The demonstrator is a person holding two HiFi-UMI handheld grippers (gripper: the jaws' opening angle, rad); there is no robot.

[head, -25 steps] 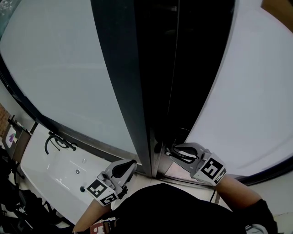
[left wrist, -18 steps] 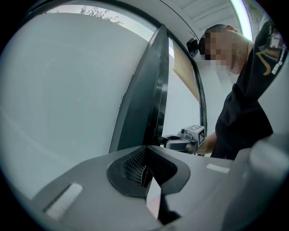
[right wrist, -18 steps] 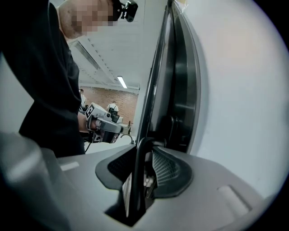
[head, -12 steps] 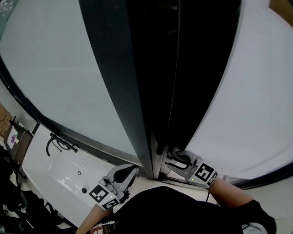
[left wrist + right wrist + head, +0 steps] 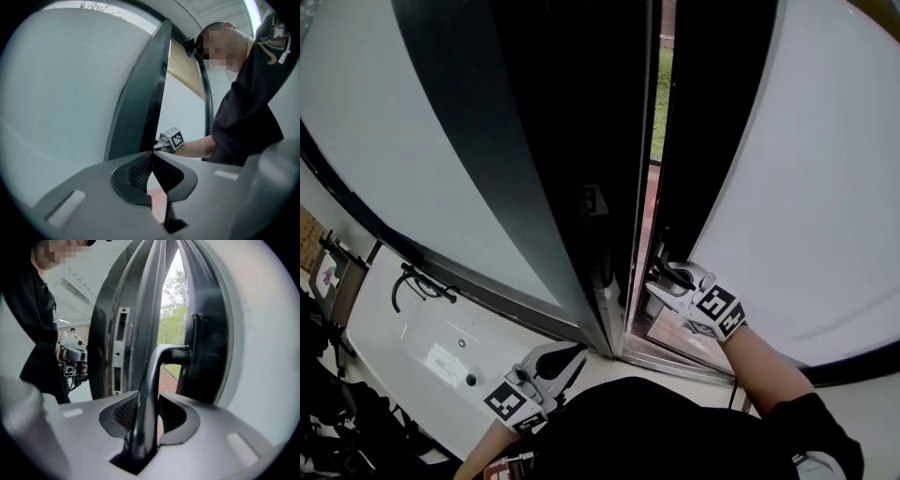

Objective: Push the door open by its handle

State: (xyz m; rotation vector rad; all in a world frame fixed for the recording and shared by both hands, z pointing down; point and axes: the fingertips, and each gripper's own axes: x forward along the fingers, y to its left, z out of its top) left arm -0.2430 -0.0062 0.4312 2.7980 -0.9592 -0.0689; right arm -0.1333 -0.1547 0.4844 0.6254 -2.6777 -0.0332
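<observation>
Door handle (image 5: 151, 380) clamped by right gripper (image 5: 147, 404) fingers; door (image 5: 717, 122) ajar onto greenery (image 5: 171, 324); left gripper (image 5: 151, 158) clenched empty.

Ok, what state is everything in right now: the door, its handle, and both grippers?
Door: ajar, with grass and paving showing through a narrow gap.
Handle: clamped between two pads.
Right gripper: shut on the handle.
Left gripper: shut, empty, touching nothing.
</observation>
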